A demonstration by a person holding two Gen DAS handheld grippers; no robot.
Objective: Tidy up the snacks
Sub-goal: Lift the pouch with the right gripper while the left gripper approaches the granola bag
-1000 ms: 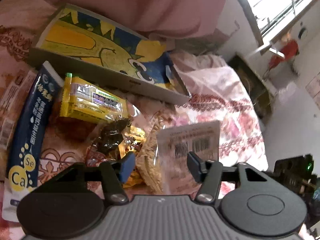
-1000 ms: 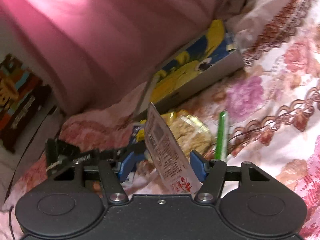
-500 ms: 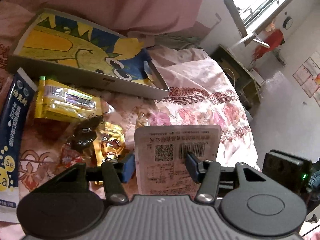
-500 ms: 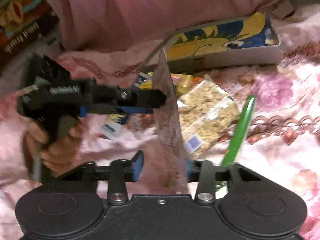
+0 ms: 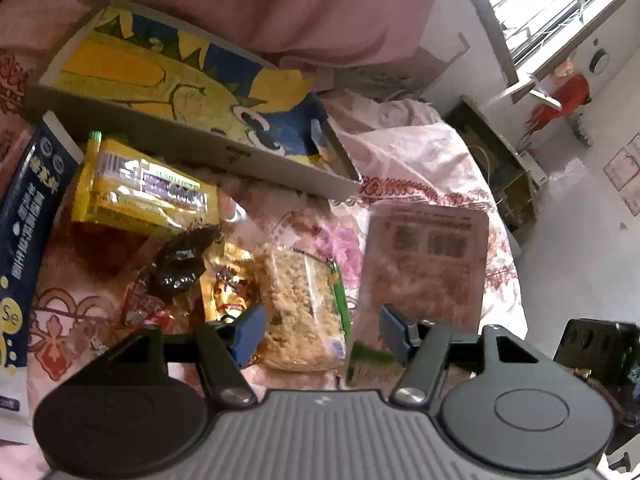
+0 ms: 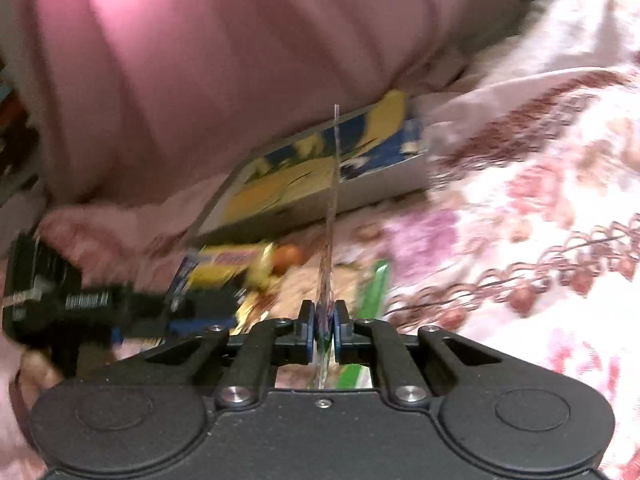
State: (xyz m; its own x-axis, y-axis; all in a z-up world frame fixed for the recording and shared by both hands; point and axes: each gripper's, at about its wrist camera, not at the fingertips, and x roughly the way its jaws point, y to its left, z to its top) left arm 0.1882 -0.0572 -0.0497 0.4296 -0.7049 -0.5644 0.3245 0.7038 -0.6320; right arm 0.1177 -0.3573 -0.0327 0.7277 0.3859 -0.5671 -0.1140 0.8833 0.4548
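My right gripper (image 6: pixel 323 330) is shut on a flat clear snack packet (image 6: pixel 330 240), seen edge-on and held upright. The same packet (image 5: pixel 426 256) shows its barcode side in the left wrist view, just right of my left gripper (image 5: pixel 320 332), which is open and empty above a crumbly snack bag (image 5: pixel 300 308). A shallow box with a yellow and blue cartoon print (image 5: pixel 180 80) lies behind the snacks; it also shows in the right wrist view (image 6: pixel 320 168). The left gripper's body (image 6: pixel 80 304) is at the left there.
On the floral bedspread (image 5: pixel 420 168) lie a yellow wrapped bar (image 5: pixel 140 192), a dark blue packet (image 5: pixel 24 232), a dark dried-fruit pack (image 5: pixel 180 260), a gold wrapper (image 5: pixel 228 284) and a green stick (image 6: pixel 374 284). A pink quilt (image 6: pixel 240 60) rises behind.
My right gripper closed on the clear packet, and my left gripper let go of it and opened. The packet has shifted to the right of the left fingers.
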